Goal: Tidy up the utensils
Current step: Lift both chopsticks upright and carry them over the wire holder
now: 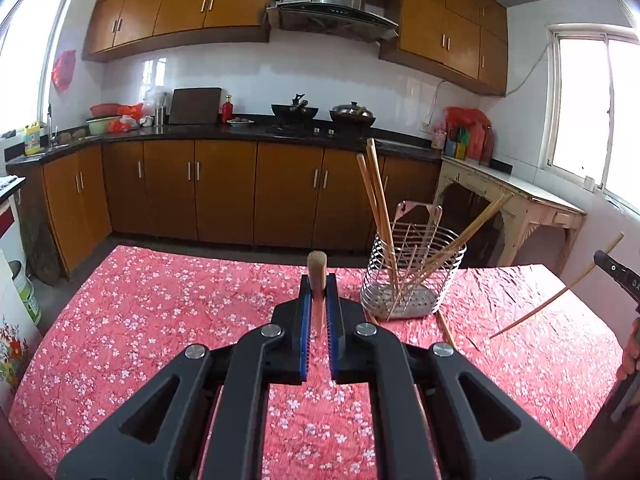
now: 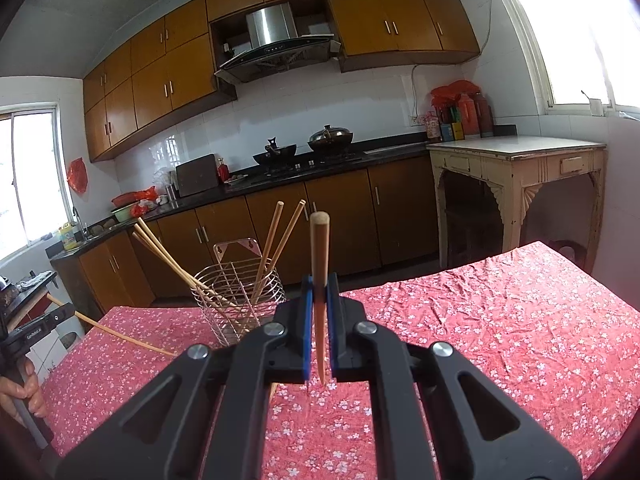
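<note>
A wire utensil holder point(image 1: 412, 276) stands on the red floral table and holds several wooden chopsticks point(image 1: 378, 204); it also shows in the right wrist view point(image 2: 240, 296). My left gripper point(image 1: 319, 280) is shut on a chopstick point(image 1: 317, 276), held above the table left of the holder. My right gripper point(image 2: 319, 284) is shut on another chopstick point(image 2: 319, 256), right of the holder. In the left wrist view the right gripper's chopstick point(image 1: 560, 290) shows at the right edge. In the right wrist view the left gripper's chopstick point(image 2: 120, 336) shows at the left.
One loose chopstick point(image 1: 446, 328) lies on the tablecloth point(image 1: 160, 312) by the holder's base. Behind the table are brown cabinets, a black counter with woks point(image 1: 295, 113), and a white side table point(image 2: 516, 156) at the right.
</note>
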`<state>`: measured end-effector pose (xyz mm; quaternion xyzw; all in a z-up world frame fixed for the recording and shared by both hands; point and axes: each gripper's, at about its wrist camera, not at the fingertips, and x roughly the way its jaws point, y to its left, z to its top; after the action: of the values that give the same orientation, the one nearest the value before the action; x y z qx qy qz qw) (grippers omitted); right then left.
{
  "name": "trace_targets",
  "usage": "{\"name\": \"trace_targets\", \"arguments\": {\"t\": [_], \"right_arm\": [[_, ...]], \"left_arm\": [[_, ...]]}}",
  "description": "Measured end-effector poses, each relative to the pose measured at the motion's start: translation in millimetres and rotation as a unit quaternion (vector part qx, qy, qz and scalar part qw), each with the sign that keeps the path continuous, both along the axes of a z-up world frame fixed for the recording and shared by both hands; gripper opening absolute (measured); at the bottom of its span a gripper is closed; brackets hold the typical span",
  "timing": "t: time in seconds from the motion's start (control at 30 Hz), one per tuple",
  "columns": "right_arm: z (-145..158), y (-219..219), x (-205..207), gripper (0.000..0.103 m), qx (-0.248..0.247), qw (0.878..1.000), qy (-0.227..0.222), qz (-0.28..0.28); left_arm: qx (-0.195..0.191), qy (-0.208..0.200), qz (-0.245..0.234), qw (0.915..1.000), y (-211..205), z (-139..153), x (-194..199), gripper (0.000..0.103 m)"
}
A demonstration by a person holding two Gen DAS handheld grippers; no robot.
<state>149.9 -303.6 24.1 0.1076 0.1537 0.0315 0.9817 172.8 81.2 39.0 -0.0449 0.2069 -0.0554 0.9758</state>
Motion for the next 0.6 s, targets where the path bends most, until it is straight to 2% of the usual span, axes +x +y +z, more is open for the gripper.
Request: {"name": "trace_targets", "arguments": {"t": [0.13,0.3,0.5,0.6], "right_arm": [[7.2,-1.2,3.4,0.008,0.005,1.0,-0.004,0.002],[36.4,-1.2,7.9,0.008,0.024,0.999,-0.024,0.022],[81.5,9.0,21.4,0.008,0.054,0.996,-0.052,0.057],[100.4,22.9,35.5,0.008,0.044,0.995,-0.066,0.065]], "left_arm": [[-0.003,-0.006,0.005,1.0,-1.8,9.2,4.8,0.007],[-0.003,-0.032,0.001,0.9995,-11.8,38.1,8.5,0.007],[-0.02,-0.096,-0.009,0.9951,-37.1,97.7,13.4,0.007],[-0.026,-0.137,-0.001,0.9902,-53.2,125.1,18.8,0.007]]}}
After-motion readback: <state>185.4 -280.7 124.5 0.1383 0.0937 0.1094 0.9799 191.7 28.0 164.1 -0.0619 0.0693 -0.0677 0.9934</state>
